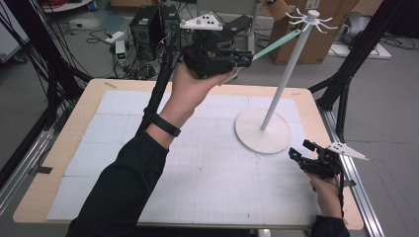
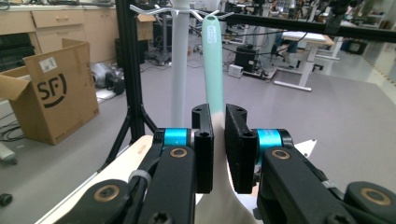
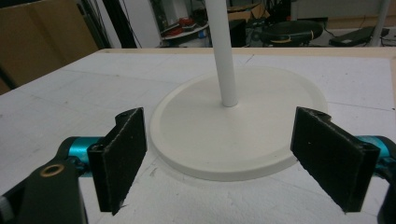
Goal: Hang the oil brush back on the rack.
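Gripping a mint-green utensil [image 2: 213, 56] by its pale lower part, the left tool [image 2: 218, 140] is holding its two black jaws closed on it, raised high above the far side of the desk [image 1: 59, 148]. The utensil's long handle is pointing away from this tool toward the top of a white stand [image 1: 276, 98], its tip lying close to the thin white hooks [image 1: 311, 19] that are spreading from the pole's head; whether it is touching a hook I cannot tell. In the high view the left tool [image 1: 242, 59] is sitting to the left of the pole, well above the stand's round base [image 1: 262, 136].

The right tool [image 3: 219, 158] is resting low near the desk's right edge, its jaws standing wide apart with nothing between them, and the round base is lying just ahead of it on the white gridded mat [image 3: 70, 93]. In the high view the right tool [image 1: 296, 154] is sitting just to the right of that base.
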`<state>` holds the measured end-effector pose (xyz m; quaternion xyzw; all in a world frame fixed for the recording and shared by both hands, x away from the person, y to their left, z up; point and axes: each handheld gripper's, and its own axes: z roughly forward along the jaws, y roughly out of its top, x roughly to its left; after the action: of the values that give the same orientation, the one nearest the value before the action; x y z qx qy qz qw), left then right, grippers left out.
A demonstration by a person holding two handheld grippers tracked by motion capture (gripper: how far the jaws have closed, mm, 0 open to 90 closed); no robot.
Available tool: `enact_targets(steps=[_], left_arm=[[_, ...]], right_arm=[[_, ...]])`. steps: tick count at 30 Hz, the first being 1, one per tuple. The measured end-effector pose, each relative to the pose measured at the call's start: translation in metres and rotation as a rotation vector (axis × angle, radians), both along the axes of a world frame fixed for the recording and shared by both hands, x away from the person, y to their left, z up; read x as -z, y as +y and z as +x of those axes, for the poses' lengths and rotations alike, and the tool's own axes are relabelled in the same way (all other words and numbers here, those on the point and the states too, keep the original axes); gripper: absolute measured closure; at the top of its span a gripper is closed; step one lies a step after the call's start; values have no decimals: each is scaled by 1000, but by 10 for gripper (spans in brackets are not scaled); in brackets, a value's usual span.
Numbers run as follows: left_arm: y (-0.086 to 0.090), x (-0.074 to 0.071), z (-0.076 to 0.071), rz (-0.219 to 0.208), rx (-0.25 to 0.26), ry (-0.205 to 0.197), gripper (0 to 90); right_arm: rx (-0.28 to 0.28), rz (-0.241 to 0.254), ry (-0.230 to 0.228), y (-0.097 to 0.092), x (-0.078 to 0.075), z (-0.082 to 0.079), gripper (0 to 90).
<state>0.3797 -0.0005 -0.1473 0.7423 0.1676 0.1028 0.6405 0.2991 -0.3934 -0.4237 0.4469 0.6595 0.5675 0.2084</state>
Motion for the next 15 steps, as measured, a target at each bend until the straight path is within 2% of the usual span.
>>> enact_targets(steps=[6,15], left_arm=[[-6,-2,1,-1,3,-6,823],[-12,-2,1,23,-14,-22,823]], right_arm=[[-3,2,1,0,0,0,177],[-3,2,-3,-1,0,0,177]])
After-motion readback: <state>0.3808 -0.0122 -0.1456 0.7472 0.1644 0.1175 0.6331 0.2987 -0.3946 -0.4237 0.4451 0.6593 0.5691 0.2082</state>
